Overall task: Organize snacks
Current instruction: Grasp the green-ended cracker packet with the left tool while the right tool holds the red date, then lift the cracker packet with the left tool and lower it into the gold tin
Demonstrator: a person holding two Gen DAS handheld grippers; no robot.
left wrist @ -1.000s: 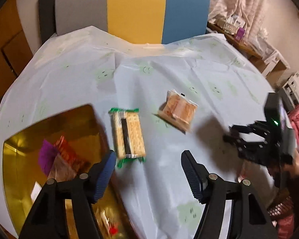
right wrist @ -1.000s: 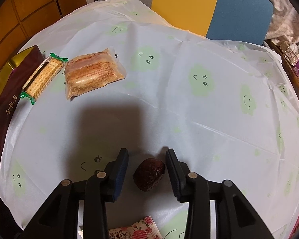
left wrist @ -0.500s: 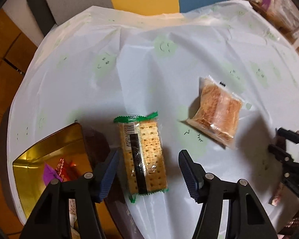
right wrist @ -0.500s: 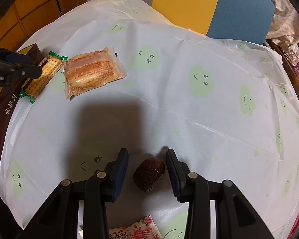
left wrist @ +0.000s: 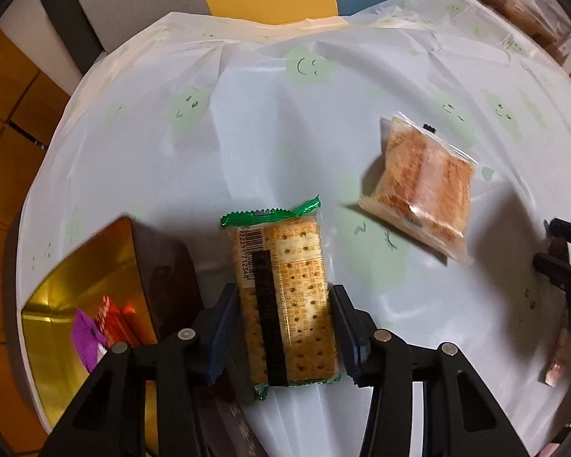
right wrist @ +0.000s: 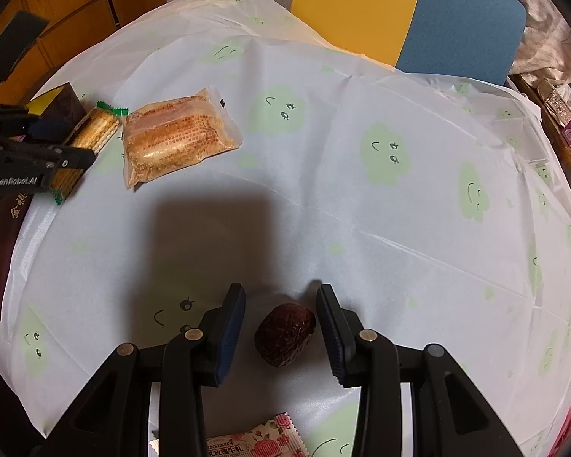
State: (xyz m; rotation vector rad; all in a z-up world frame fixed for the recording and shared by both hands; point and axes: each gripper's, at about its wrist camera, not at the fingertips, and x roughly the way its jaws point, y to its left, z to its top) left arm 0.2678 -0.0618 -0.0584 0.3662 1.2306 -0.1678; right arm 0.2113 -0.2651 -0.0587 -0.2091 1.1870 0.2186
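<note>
Cracker pack [left wrist: 285, 301] flat on worktop [left wrist: 270, 144], near gold tin [left wrist: 68, 304]. Left gripper [left wrist: 281, 335] fingers closing around it, not yet clamped. Right gripper [right wrist: 279, 327] fingers apart around date [right wrist: 284, 334]. Next: clamp, lift into tin.

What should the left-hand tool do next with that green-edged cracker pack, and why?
Probably finish closing. The left gripper has the cracker pack between its closing jaws, pads beside the pack's long edges but perhaps not pressing yet. Once gripped, it can lift toward the gold tin alongside.
</note>
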